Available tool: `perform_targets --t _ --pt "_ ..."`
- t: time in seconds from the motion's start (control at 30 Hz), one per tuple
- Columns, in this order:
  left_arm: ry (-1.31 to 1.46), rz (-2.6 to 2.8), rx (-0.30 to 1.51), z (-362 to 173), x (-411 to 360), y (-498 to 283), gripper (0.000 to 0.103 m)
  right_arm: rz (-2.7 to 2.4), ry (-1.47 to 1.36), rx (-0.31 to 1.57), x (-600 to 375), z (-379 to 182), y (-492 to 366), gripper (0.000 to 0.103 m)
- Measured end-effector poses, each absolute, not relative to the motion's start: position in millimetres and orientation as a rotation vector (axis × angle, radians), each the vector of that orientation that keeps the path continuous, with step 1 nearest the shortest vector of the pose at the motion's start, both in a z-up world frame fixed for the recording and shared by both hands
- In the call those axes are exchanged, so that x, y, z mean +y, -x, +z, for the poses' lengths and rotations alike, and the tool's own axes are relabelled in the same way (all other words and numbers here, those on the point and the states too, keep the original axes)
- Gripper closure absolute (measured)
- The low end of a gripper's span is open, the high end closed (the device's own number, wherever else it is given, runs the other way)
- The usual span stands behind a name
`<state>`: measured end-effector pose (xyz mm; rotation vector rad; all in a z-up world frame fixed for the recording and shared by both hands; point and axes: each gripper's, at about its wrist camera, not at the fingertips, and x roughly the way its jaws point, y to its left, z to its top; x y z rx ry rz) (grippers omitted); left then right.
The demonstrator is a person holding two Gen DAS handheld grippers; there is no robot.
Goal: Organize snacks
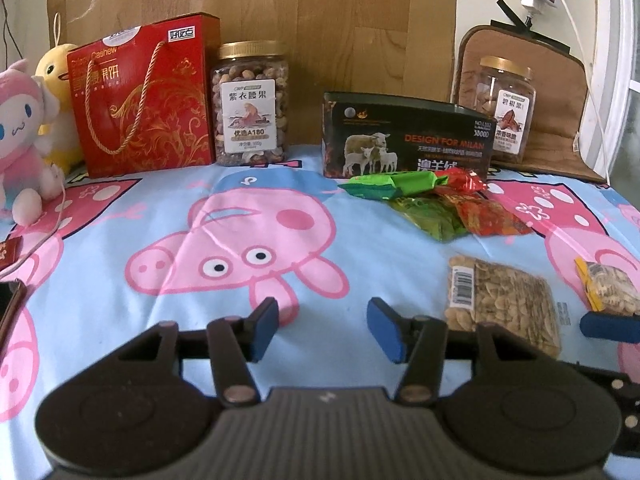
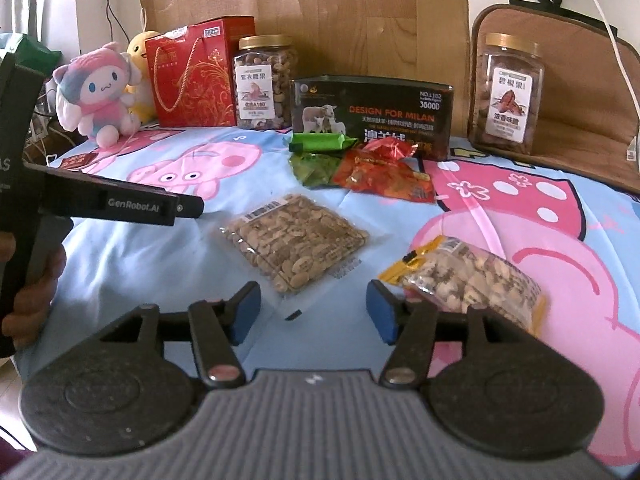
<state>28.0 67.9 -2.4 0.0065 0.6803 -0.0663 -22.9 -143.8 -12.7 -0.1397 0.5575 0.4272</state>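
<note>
The left gripper (image 1: 323, 330) is held level with its jaws spread wide, nothing between them. The right gripper (image 2: 313, 312) is likewise held level, jaws parted and empty.

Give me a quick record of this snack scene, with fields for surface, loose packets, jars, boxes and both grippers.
surface: cartoon pig bedsheet
loose packets: clear nut bag, yellow-clipped nut bag, green packets, red packets
jars: cashew jar, pecan jar
boxes: red gift box, dark sheep box
left hand-held gripper: open, empty
right hand-held gripper: open, empty
</note>
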Motion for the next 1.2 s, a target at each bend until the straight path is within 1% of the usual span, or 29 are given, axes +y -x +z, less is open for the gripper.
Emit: perform_targets --t 0.2,0.37,0.43,0.47,0.6,0.7,0.77,0.8,0.83,0.87,0.9,0.93,0.97,1.0,1.03,1.07,1.13,1.17,1.2 --pt "-0.002 -0.068 0.681 -2.3 68.3 -28.3 0.052 0.434 0.147 0.56 -140.2 -11.4 16.4 0.036" --pt "0.127 -0.184 0.69 9.2 78.1 -30.6 0.052 0.44 0.148 0.561 -139.5 -11.2 14.1 0.034" --pt "0.13 -0.277 0.676 17.6 72.7 -31.1 0.052 0.445 0.151 0.561 -139.8 -11.2 13.5 0.033" --pt "0.135 -0.314 0.673 20.2 69.8 -31.3 0.051 0.446 0.15 0.561 -139.6 -11.1 13.4 0.033" --pt "0.107 -0.421 0.686 23.7 48.5 -39.6 0.044 0.45 0.154 0.563 -138.2 -11.2 13.4 0.033" --pt "0.094 -0.446 0.742 14.6 33.5 -52.2 0.044 0.454 0.175 0.558 -137.2 -12.1 13.2 0.033" --pt "0.11 -0.466 0.799 6.1 27.4 -60.0 0.049 0.458 0.205 0.555 -133.9 -12.7 12.0 0.034" --pt "0.098 -0.458 0.784 5.0 25.4 -58.8 0.059 0.462 0.223 0.553 -131.3 -12.8 11.5 0.036" --pt "0.08 -0.459 0.78 4.5 22.6 -57.6 0.059 0.474 0.229 0.551 -130.3 -12.5 10.7 0.048" --pt "0.08 -0.465 0.771 4.4 21.7 -55.1 0.065 0.489 0.224 0.551 -129.6 -11.8 9.7 0.056" --pt "0.094 -0.472 0.769 4.9 22.4 -53.4 0.071 0.49 0.226 0.545 -128.7 -11.7 9.1 0.06" --pt "0.113 -0.483 0.769 6.3 23.9 -51.8 0.077 0.498 0.225 0.542 -127.9 -11.6 8.7 0.067" --pt "0.138 -0.502 0.769 7.8 26.1 -48.9 0.087 0.508 0.22 0.54 -127.6 -11.4 8.4 0.075" --pt "0.164 -0.528 0.775 10.6 27.6 -47.8 0.094 0.515 0.212 0.536 -127.2 -10.9 8.3 0.083" --pt "0.172 -0.532 0.771 13.5 27.1 -45.4 0.094 0.522 0.201 0.532 -126.8 -10.4 8.5 0.097" --pt "0.158 -0.526 0.761 16.3 25.3 -43.8 0.094 0.532 0.191 0.529 -126.4 -10.0 8.4 0.099" --pt "0.136 -0.514 0.751 19.8 21.7 -43.6 0.094 0.554 0.171 0.51 -125.4 -7.8 8.7 0.099" --pt "0.139 -0.517 0.763 19.3 20.6 -46.2 0.093 0.567 0.158 0.522 -125.3 -7.4 6.7 0.095" --pt "0.149 -0.514 0.778 17.0 21.1 -49.6 0.091 0.582 0.133 0.546 -126.6 -7.2 4.2 0.094"
